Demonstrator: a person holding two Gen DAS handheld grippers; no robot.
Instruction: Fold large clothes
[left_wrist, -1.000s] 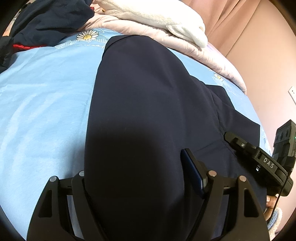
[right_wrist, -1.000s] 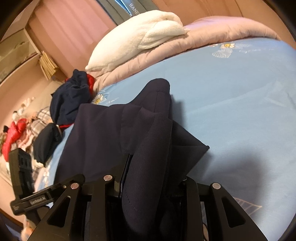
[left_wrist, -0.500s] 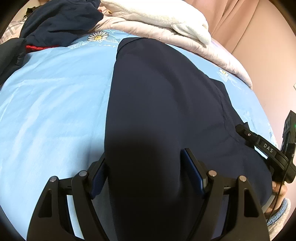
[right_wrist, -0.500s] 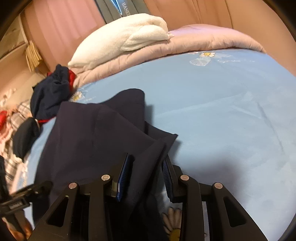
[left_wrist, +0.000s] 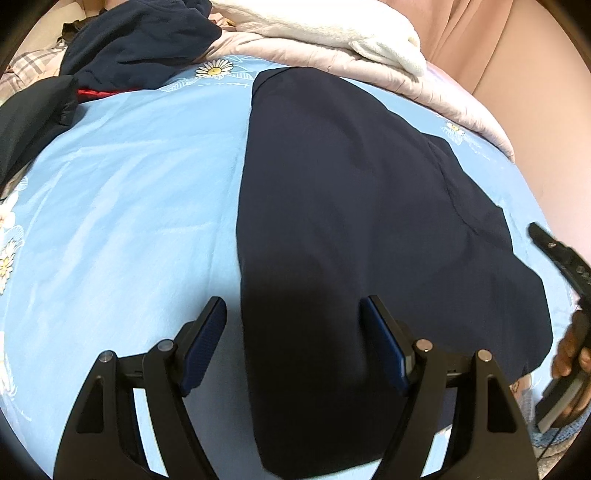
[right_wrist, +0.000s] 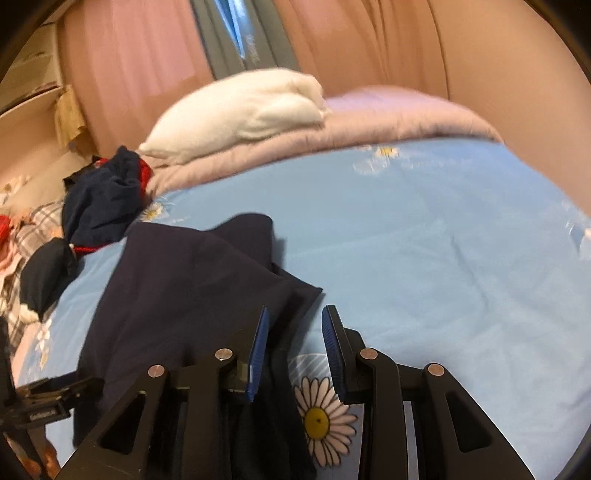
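Location: a bedroom in a home. Indicators:

- A bed (right_wrist: 424, 240) covered by a light blue sheet printed with white daisies.
- A pale pink quilt (right_wrist: 388, 122), bunched along the far edge of the bed, with a white fleecy blanket (right_wrist: 240, 107) lying on top of it.
- Pink curtains (right_wrist: 122, 62) hanging behind the bed.
- A heap of loose clothes (right_wrist: 99, 199), dark blue and red, at the far left of the bed, near a checked fabric.
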